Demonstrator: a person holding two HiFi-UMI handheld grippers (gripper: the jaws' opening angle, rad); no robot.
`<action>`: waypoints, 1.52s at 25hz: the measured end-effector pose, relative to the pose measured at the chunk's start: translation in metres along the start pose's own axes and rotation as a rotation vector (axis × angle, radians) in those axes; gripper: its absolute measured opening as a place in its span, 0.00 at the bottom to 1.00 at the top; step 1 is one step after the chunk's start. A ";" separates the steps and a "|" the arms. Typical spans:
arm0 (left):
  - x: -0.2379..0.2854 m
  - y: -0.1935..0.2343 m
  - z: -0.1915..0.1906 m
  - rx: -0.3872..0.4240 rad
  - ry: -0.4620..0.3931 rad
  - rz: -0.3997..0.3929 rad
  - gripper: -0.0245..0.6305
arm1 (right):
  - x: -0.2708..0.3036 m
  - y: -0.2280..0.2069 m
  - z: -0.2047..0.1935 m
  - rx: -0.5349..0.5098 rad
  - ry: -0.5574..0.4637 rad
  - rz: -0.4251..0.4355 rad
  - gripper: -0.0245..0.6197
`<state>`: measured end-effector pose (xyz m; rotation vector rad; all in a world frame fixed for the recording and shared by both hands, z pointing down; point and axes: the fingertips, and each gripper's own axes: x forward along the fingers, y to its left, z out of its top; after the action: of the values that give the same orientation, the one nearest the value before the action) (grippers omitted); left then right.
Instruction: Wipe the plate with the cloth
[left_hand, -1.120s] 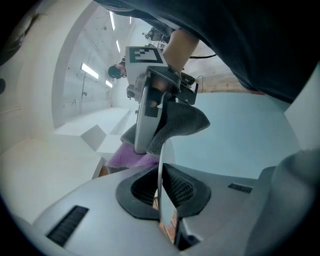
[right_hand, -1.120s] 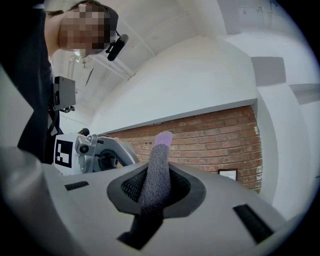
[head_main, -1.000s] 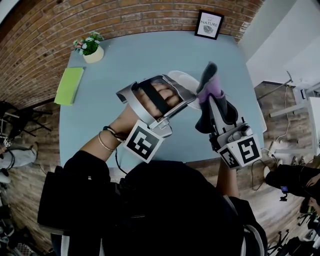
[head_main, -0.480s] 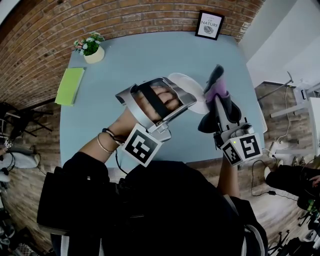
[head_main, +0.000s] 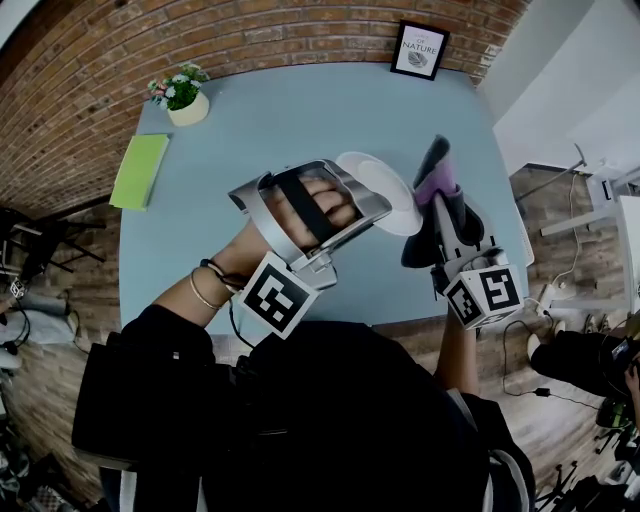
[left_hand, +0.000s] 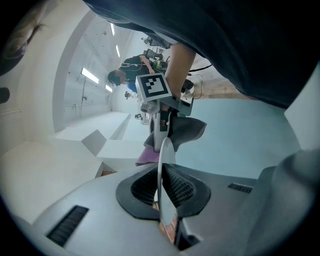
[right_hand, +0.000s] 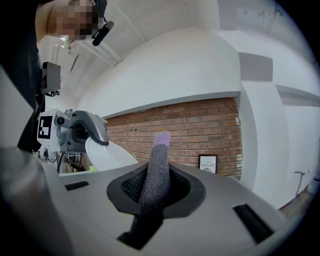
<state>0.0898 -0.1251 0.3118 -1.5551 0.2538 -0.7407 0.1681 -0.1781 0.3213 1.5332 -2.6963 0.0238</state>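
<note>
**Plate and cloth both held up, close together**

Head view: the left gripper (head_main: 368, 203) is clamping the rim of a round white plate (head_main: 388, 192), holding it tilted in the air over the right half of the blue-grey table (head_main: 270, 120). Just right of it, the right gripper (head_main: 440, 208) is pinching a fuzzy cloth (head_main: 432, 165), grey with a purple strip, which is standing up from the jaws. The left gripper's grey body is covering the plate's near side. A potted plant (head_main: 180, 92) and a flat green pad (head_main: 138, 170) are sitting by the far left corner, a framed print (head_main: 418, 48) at the far edge against the brick wall (head_main: 260, 35).

Left gripper view: the plate (left_hand: 161, 165) is showing edge-on, a thin smooth sliver squeezed between ribbed black pads. Beyond it, the right gripper (left_hand: 160, 117) is carrying the drooping cloth (left_hand: 189, 131).

Right gripper view: the pads are closing on the cloth (right_hand: 154, 172), its nubbly grey pile topped in purple. At left, the plate (right_hand: 107, 155) is jutting from the left gripper (right_hand: 82, 131); whether cloth and plate are touching is hard to tell.
</note>
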 end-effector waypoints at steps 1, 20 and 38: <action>0.000 0.000 0.000 -0.002 -0.001 0.001 0.07 | -0.001 -0.001 -0.002 -0.002 0.006 -0.003 0.10; 0.001 -0.011 -0.003 -0.001 0.001 -0.021 0.07 | -0.018 0.011 0.073 -0.105 -0.169 0.028 0.10; 0.003 -0.006 0.007 0.033 -0.018 -0.011 0.07 | -0.001 0.091 0.081 -0.098 -0.113 0.387 0.10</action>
<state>0.0950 -0.1206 0.3186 -1.5320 0.2190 -0.7361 0.0877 -0.1335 0.2410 0.9981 -2.9879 -0.1851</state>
